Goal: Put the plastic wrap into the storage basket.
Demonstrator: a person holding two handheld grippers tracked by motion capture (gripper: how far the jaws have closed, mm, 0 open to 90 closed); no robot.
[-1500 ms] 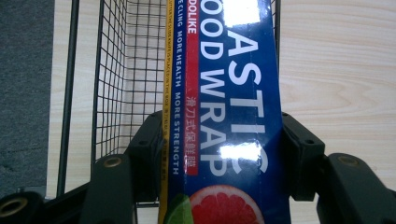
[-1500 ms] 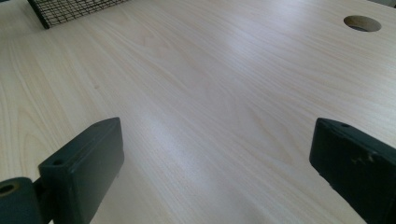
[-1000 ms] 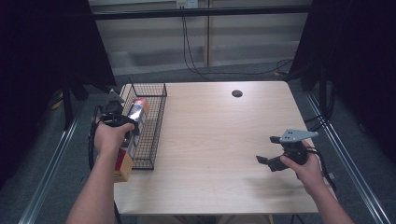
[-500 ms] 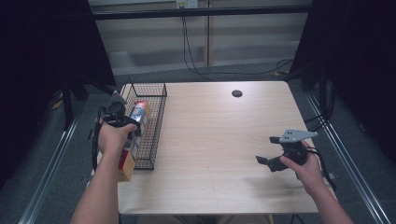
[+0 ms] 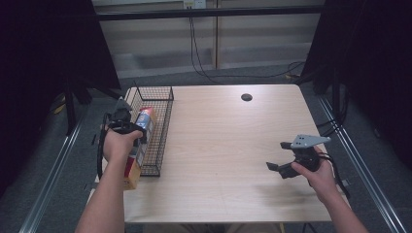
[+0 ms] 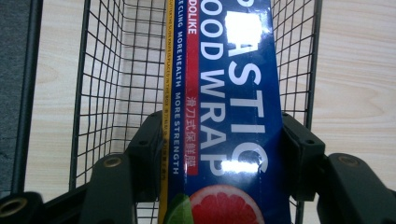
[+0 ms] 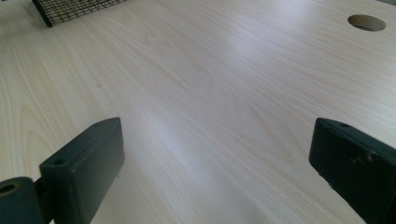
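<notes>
A long blue box of plastic food wrap (image 6: 233,93) with a grapefruit picture is clamped across its width, with my left gripper (image 6: 224,149) shut on it. In the high view the left gripper (image 5: 127,127) holds the box (image 5: 145,121) at the left side of the black wire basket (image 5: 160,104). The box's far end reaches over the basket (image 6: 116,70), and its near end sticks out toward the table's front left. My right gripper (image 5: 284,165) hovers low over the bare wood at the front right. Its jaws (image 7: 215,163) stand wide open with nothing between them.
The wooden table (image 5: 228,141) has a round cable hole (image 5: 247,97) at the back, which the right gripper view shows as a hole (image 7: 366,22) at the upper right. A corner of the basket (image 7: 70,9) shows at the upper left there. Dark curtains and cables ring the table.
The left forearm has swung slightly rightward, while the box stays at the basket's left side. The right hand and its gripper have not moved.
</notes>
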